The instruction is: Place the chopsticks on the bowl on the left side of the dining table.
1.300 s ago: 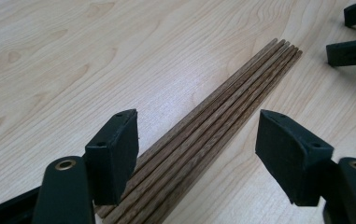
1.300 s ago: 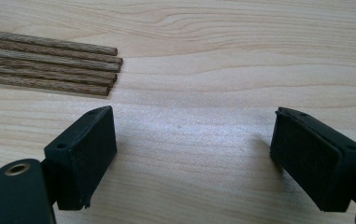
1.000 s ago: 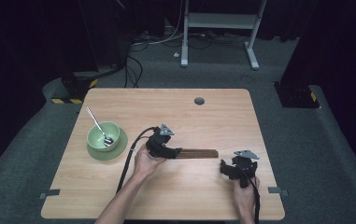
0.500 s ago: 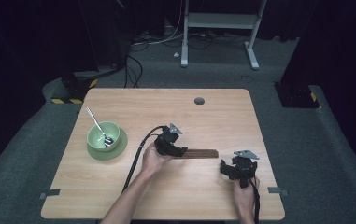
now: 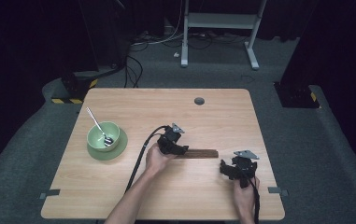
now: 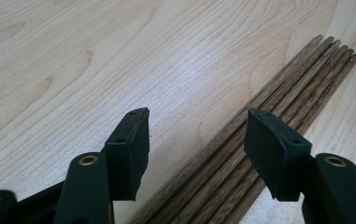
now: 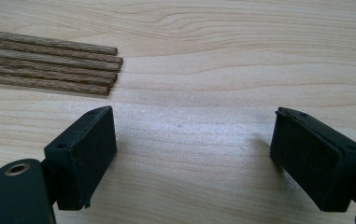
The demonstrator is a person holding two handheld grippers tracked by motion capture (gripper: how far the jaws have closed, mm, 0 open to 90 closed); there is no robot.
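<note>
Several dark wooden sticks [image 5: 202, 153] lie side by side in a flat row on the table, right of centre. My left gripper [image 5: 177, 148] is down over their left end. In the left gripper view its jaws [image 6: 196, 116] stand apart with the sticks [image 6: 278, 93] running between them near the right pad [image 6: 269, 144]. The jaws have just been closing, and neither pad presses on the sticks. My right gripper [image 5: 238, 169] rests low beside the sticks' right end. It [image 7: 192, 112] is wide open over bare wood, with the stick ends [image 7: 49, 65] ahead at the upper left.
A green bowl [image 5: 103, 136] on a green saucer stands at the table's left with a metal spoon [image 5: 96, 123] in it. A round cable hole [image 5: 199, 101] sits near the far edge of the table [image 5: 166, 107]. The left gripper's cable trails toward the front edge.
The left gripper has moved right and lower, onto the left end of the sticks. The right gripper and the sticks have stayed where they were.
</note>
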